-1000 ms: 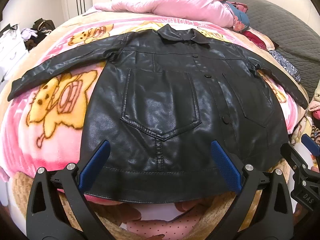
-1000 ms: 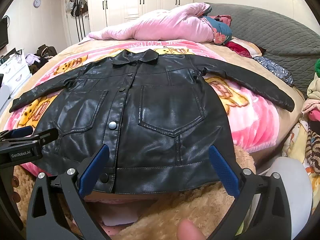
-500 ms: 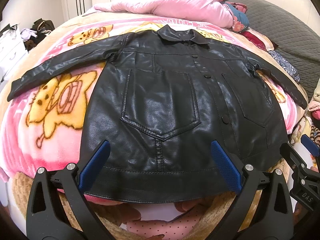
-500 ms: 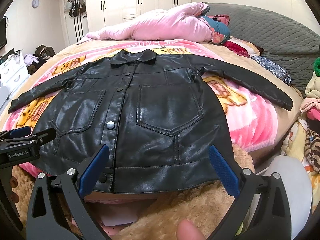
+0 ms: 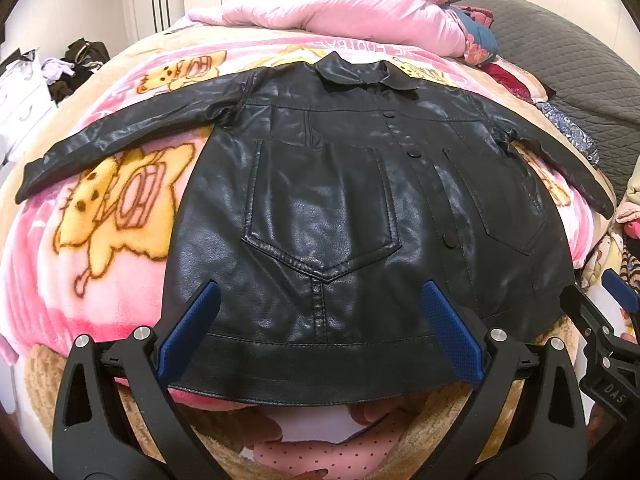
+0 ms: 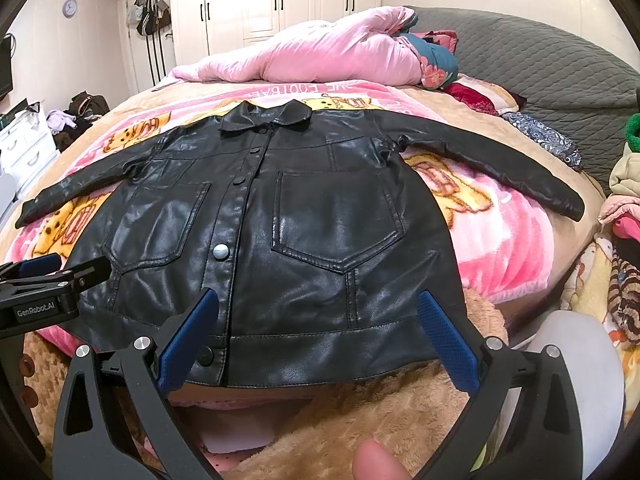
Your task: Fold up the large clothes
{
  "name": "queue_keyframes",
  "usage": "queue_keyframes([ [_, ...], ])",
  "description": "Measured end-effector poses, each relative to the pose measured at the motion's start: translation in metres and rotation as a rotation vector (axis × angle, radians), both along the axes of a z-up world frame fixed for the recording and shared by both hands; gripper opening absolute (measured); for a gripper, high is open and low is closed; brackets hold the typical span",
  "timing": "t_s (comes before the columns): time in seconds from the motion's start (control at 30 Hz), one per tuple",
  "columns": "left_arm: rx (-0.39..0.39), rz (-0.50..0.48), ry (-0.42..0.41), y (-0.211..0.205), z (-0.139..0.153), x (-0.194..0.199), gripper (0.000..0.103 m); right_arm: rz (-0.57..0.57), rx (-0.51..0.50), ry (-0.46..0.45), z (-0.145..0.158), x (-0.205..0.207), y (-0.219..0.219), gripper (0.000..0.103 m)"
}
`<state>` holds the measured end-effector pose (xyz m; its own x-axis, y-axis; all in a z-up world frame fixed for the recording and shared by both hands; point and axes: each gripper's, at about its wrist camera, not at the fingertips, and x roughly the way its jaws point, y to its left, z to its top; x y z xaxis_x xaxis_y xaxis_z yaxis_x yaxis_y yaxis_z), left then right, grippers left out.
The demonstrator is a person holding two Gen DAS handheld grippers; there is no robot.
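Note:
A black leather jacket (image 5: 324, 216) lies flat and face up on the bed, buttoned, collar at the far end, both sleeves spread out to the sides. It also shows in the right wrist view (image 6: 304, 236). My left gripper (image 5: 320, 304) is open and empty, hovering over the jacket's bottom hem on its left half. My right gripper (image 6: 316, 312) is open and empty over the hem on the right half. Each gripper shows at the edge of the other's view.
A pink cartoon blanket (image 5: 104, 208) covers the bed. A rolled pink quilt (image 5: 344, 12) lies at the far end. A grey headboard (image 6: 552, 64) is at the right. Clothes pile up at the right edge (image 6: 624, 184). White drawers (image 6: 24, 148) stand left.
Both grippers have drifted very slightly; the jacket has not moved and both grippers stay open.

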<state>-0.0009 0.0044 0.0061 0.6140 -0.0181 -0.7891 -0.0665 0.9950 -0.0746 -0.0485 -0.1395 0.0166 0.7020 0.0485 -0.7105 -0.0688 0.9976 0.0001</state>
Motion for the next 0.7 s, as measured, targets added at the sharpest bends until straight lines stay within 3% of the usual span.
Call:
queue_keyframes([
  [0.7,-0.002,0.000,-0.002,-0.0011,0.0054,0.0024,0.094,-0.002,0.021,-0.012,0.0064,0.0008,-0.0025,0.099],
])
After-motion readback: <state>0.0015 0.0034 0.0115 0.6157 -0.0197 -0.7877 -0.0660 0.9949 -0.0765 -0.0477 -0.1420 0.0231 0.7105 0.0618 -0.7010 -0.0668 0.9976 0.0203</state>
